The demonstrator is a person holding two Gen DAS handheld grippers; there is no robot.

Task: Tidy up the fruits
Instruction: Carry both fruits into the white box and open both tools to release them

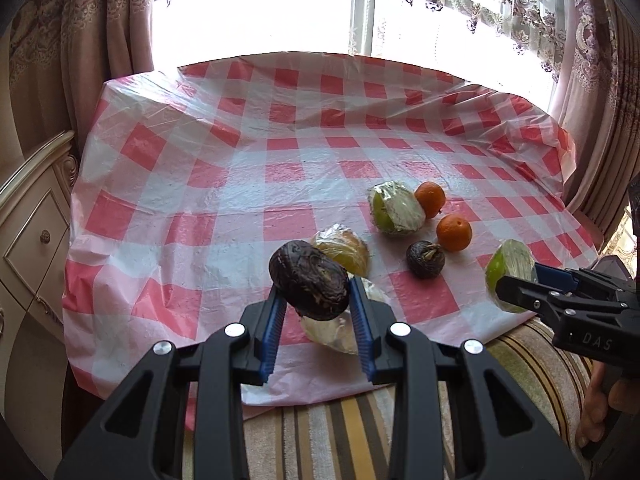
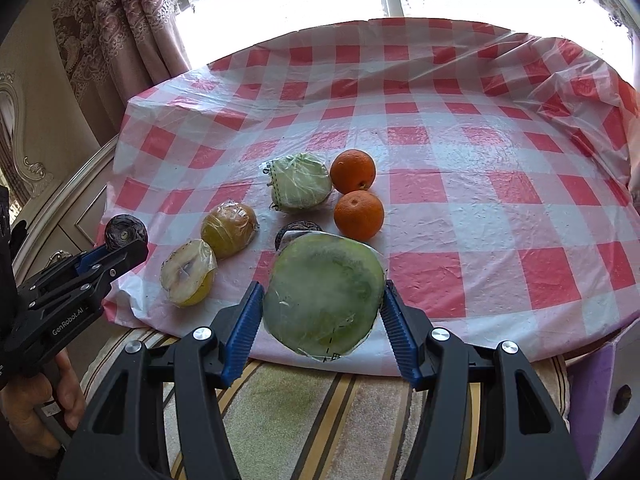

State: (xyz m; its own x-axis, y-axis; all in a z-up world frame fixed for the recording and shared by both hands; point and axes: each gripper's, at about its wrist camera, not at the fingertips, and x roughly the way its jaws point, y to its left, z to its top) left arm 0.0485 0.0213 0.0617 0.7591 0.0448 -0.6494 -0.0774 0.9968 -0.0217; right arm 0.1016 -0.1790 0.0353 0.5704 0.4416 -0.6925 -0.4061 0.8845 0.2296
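My left gripper (image 1: pixel 316 296) is shut on a dark wrinkled passion fruit (image 1: pixel 308 284) and holds it above the table's near edge; it shows at the left in the right wrist view (image 2: pixel 125 232). My right gripper (image 2: pixel 322 300) is shut on a wrapped green fruit half (image 2: pixel 324 296), also held above the near edge (image 1: pixel 510 274). On the checked cloth (image 2: pixel 440 200) lie two oranges (image 2: pixel 353 171) (image 2: pixel 359 215), another wrapped green half (image 2: pixel 300 182), a wrapped yellow-brown fruit (image 2: pixel 229 229), a wrapped pale cut half (image 2: pixel 188 273) and a second passion fruit (image 1: pixel 425 259), mostly hidden in the right wrist view.
A striped cushion (image 2: pixel 320 408) lies below the table's near edge. A cream cabinet with drawers (image 1: pixel 32 224) stands to the left. Curtains and a bright window (image 1: pixel 360 12) are behind the table. The cloth's far and right parts hold no fruit.
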